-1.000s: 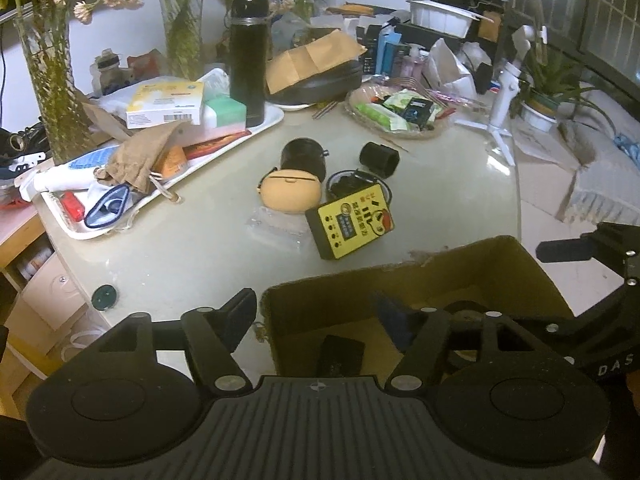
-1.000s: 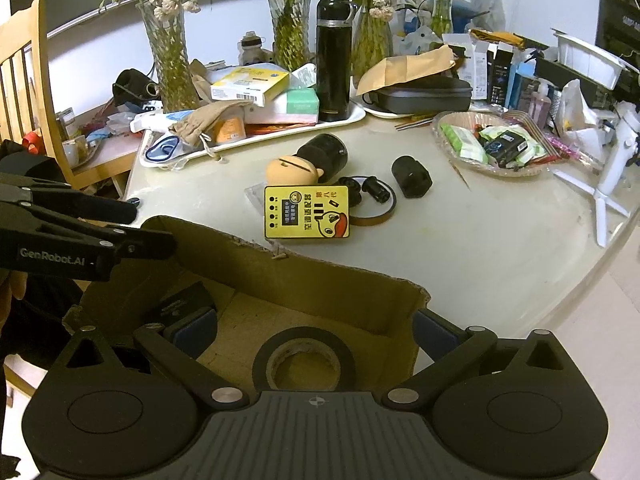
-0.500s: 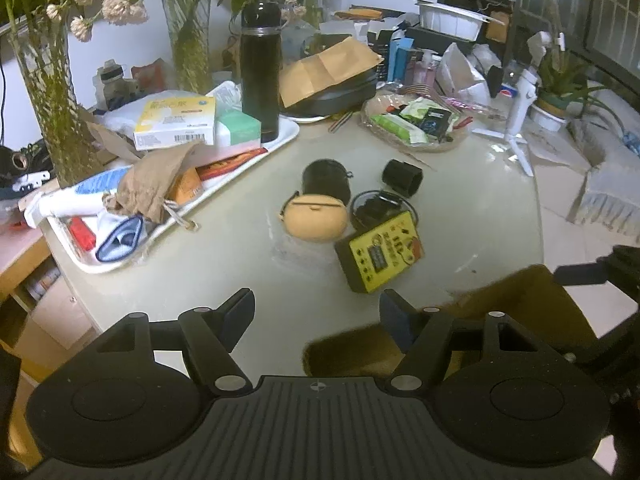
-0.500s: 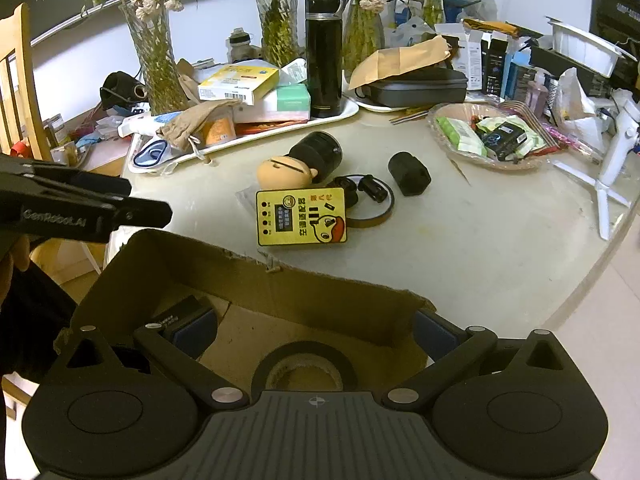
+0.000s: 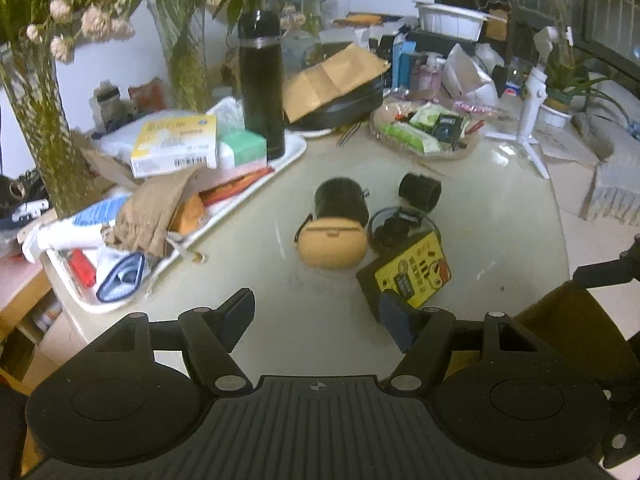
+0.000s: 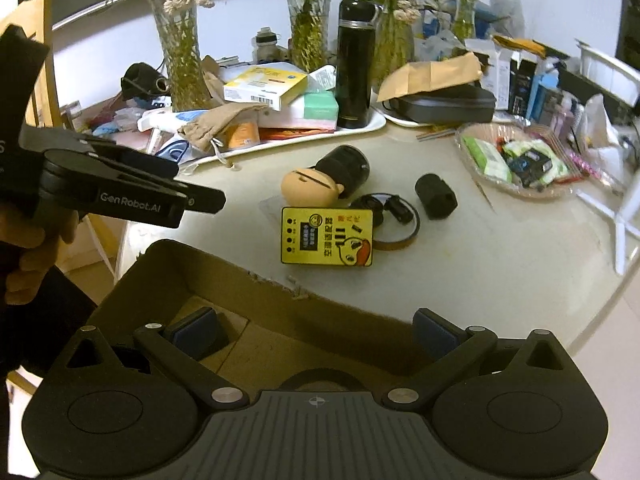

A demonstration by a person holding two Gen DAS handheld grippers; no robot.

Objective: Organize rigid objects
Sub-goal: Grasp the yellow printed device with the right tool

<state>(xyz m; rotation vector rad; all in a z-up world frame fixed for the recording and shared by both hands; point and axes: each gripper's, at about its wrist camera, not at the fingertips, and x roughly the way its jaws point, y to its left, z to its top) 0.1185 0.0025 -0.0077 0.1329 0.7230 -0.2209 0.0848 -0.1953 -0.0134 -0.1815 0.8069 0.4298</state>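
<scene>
An open cardboard box [image 6: 256,304] sits at the table's near edge, also seen in the left wrist view [image 5: 560,320]. Beyond it lie a yellow remote-like box [image 6: 327,236] [image 5: 412,274], a tan round case [image 6: 310,188] [image 5: 332,242], a black cylinder [image 6: 348,168] [image 5: 340,200], a small black cylinder [image 6: 435,197] [image 5: 420,190] and a ring with black cable [image 6: 394,216]. My left gripper [image 5: 316,312] is open and empty, above the table before the tan case. My right gripper [image 6: 316,332] is open and empty over the box; a tape roll [image 6: 316,380] lies inside.
A white tray [image 5: 280,160] of boxes, a cloth pouch and a black flask [image 5: 262,80] lies at the back left. A bowl of packets [image 6: 516,160], glass vases, a black case and a white tripod [image 5: 528,120] crowd the back. The table edge curves at the right.
My left gripper has moved out of the box, left and forward over the table toward the tan case. The right gripper stays over the box, raised slightly.
</scene>
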